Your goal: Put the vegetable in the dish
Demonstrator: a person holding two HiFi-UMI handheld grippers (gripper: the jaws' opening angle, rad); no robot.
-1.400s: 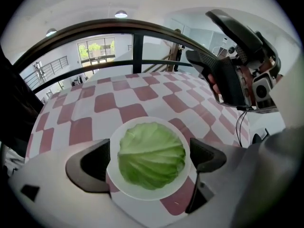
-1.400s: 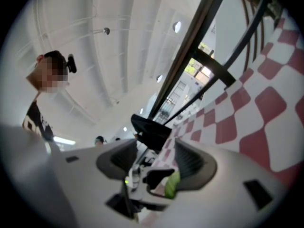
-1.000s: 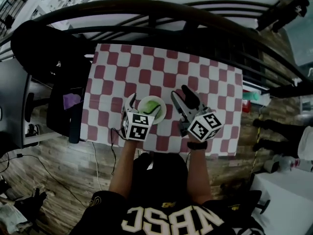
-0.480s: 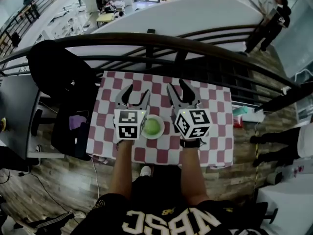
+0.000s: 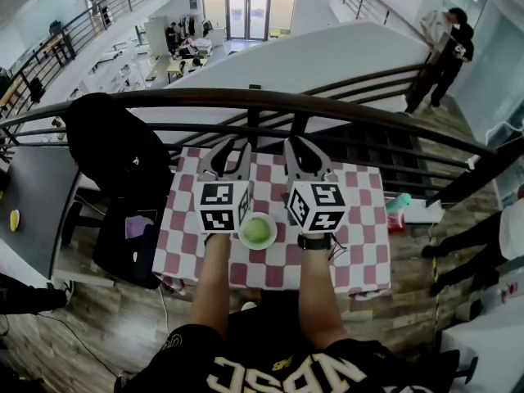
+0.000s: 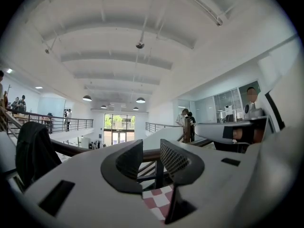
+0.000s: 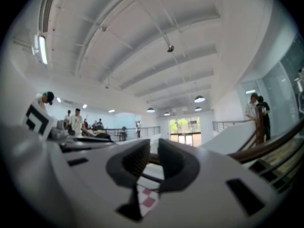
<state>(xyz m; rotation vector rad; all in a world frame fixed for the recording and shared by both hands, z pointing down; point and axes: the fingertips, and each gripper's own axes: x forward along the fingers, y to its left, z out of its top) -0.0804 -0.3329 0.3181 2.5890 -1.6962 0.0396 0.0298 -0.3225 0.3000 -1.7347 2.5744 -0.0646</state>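
Black jersey (image 5: 270,357), white lettering — black band (image 5: 314,241) on the right wrist

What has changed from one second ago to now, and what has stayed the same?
The left gripper and right gripper rose from beside the dish and point forward, their jaws closing with nothing between them. The vegetable stayed in the dish on the table.

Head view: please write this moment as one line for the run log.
vegetable: in dish | left tongs: empty, closing | right tongs: empty, closing | task: looks done
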